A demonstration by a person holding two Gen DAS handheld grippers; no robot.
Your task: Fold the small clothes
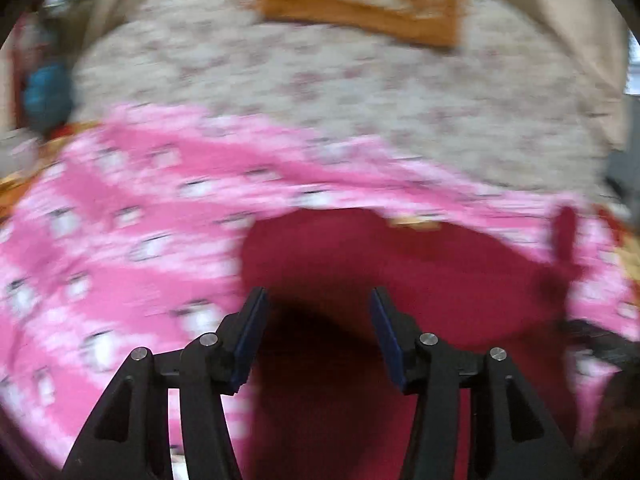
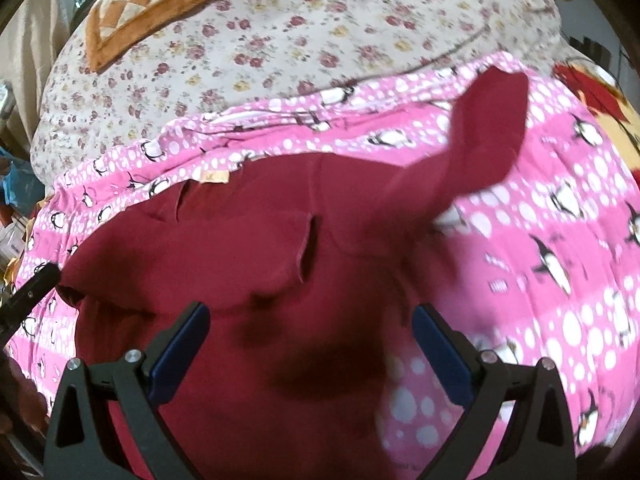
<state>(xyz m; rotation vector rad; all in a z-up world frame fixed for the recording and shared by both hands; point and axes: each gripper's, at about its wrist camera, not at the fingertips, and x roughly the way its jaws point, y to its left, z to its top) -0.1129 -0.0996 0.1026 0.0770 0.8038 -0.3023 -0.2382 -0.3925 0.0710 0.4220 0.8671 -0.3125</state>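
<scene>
garment (image 2: 248, 248): 1 | penguin blanket (image 2: 560, 208): 1 | cushion (image 2: 160, 4): 1 | tools: 2

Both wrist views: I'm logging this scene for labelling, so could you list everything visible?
shirt: one, dark red, spread on the blanket, one sleeve raised
blanket: one, pink with penguins, under the shirt
bedsheet: one, cream floral, behind the blanket
cushion: one, orange and cream checked, far end of the bed
left gripper: black, blue pads, open over the shirt
right gripper: black, blue pads, open over the shirt
</scene>
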